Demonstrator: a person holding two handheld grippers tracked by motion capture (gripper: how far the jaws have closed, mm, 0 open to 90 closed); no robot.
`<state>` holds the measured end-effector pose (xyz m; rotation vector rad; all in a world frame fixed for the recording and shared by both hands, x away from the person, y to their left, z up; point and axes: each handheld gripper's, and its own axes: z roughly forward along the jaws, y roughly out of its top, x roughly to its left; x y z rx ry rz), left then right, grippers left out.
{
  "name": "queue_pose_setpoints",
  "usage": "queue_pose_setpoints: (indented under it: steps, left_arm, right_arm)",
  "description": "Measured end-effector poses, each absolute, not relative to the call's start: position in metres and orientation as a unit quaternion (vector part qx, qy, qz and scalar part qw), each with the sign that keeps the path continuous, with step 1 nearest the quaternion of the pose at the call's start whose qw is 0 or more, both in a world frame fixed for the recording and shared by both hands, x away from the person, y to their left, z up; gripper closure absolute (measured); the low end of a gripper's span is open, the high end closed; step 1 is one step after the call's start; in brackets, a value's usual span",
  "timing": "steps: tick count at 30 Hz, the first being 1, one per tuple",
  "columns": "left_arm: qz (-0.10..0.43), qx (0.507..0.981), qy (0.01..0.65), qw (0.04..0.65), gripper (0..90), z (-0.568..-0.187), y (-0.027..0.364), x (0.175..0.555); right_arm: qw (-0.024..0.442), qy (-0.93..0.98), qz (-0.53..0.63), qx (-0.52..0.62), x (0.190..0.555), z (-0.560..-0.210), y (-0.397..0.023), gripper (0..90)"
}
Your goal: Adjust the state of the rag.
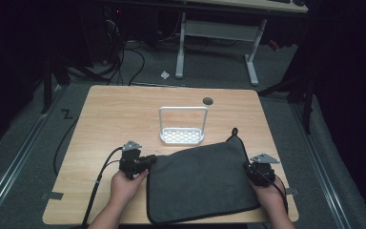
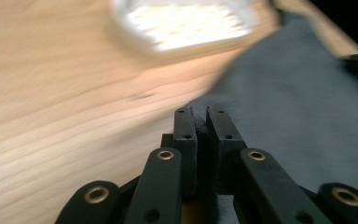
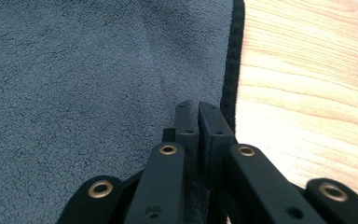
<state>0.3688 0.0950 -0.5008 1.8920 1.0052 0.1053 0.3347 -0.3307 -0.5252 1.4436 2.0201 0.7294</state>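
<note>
High view: both tongs, left (image 1: 148, 160) & right (image 1: 249, 168), clenched on cloth (image 1: 198, 181) at counter's (image 1: 114, 114) near edge.

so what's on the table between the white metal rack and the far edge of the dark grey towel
Nothing: in the high view a thin strip of bare wooden table separates the white metal rack from the dark grey towel.

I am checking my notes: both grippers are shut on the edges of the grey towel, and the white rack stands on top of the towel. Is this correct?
Not quite. The white rack stands on the bare table, just behind the grey towel, as the high view shows. The left gripper and right gripper do clamp its edges.
</note>
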Motion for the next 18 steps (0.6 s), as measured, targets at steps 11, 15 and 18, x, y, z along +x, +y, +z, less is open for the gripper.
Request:
queue_pose_setpoints:
  steps: [11,15,18]
  left_arm:
    - [-0.007,0.843,0.309,0.44,66.5,-0.526,0.046,0.307]
    - [-0.009,0.834,0.304,0.46,55.6,-0.514,0.051,0.305]
    - [0.025,0.811,0.324,0.486,56.4,-0.501,0.068,0.314]
  right_arm:
    - [0.279,0.752,0.269,0.534,0.334,-0.526,-0.328,87.6]
    - [0.279,0.751,0.271,0.534,0.334,-0.526,-0.328,87.6]
    - [0.277,0.75,0.271,0.535,0.334,-0.526,-0.328,87.6]
